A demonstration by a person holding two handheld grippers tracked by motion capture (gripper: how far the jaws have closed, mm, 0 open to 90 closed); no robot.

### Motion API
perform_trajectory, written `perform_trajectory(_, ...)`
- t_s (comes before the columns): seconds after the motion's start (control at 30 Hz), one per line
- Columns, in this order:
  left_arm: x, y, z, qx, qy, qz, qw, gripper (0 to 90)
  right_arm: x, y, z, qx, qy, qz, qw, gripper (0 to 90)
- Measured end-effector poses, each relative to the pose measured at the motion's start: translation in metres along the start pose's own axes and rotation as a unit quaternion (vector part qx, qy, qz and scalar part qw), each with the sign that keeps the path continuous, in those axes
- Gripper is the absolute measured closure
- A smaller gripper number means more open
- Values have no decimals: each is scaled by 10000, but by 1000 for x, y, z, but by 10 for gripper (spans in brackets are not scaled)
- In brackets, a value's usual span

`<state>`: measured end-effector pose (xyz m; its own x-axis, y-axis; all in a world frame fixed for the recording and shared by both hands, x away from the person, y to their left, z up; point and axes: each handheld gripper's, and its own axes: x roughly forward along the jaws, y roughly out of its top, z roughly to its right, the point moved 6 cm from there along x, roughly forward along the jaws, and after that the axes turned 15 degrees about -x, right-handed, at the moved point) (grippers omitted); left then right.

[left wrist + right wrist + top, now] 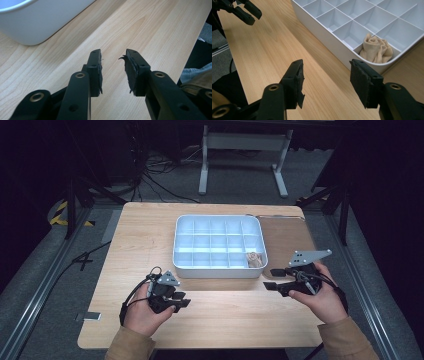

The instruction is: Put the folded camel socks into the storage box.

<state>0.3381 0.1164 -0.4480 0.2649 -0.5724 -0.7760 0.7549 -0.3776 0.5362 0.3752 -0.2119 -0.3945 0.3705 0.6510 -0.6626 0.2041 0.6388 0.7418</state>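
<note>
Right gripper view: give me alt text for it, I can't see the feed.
A beige cloth sits bunched in a corner compartment of a white divided tray on a wooden table. The right tongs stand open and empty in front of it. The left tongs show top left.

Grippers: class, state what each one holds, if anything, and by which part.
Nothing: left gripper and right gripper are open and empty; the beige cloth sits in the tray.
</note>
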Motion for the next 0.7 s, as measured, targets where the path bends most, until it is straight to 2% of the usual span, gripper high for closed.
perform_trajectory(0.17, 1, 0, -1, -23, 13, 33, 10000, 666, -3, -11, -7, 174, -72, 125, 9997, 398)
perform_trajectory(0.27, 2, 0, -1, -19, 17, 18, 10000, 666, 2, -20, -11, 133, 36, 127, 9998, 367)
perform_trajectory(0.37, 3, -1, -3, -37, 37, -34, 10000, 666, 13, -28, -14, 103, 275, -83, 9995, 317)
perform_trajectory(0.43, 4, -1, -5, -11, 67, -4, 10000, 666, 18, -32, -15, 71, 209, -143, 9997, 311)
perform_trajectory(0.57, 5, -2, -7, 7, 165, -39, 9999, 665, 30, -44, -18, -92, 299, -344, 9989, 290)
perform_trajectory(0.7, 10, -4, -8, 52, 226, -124, 9997, 662, 43, -60, -22, -109, 328, -493, 9982, 279)
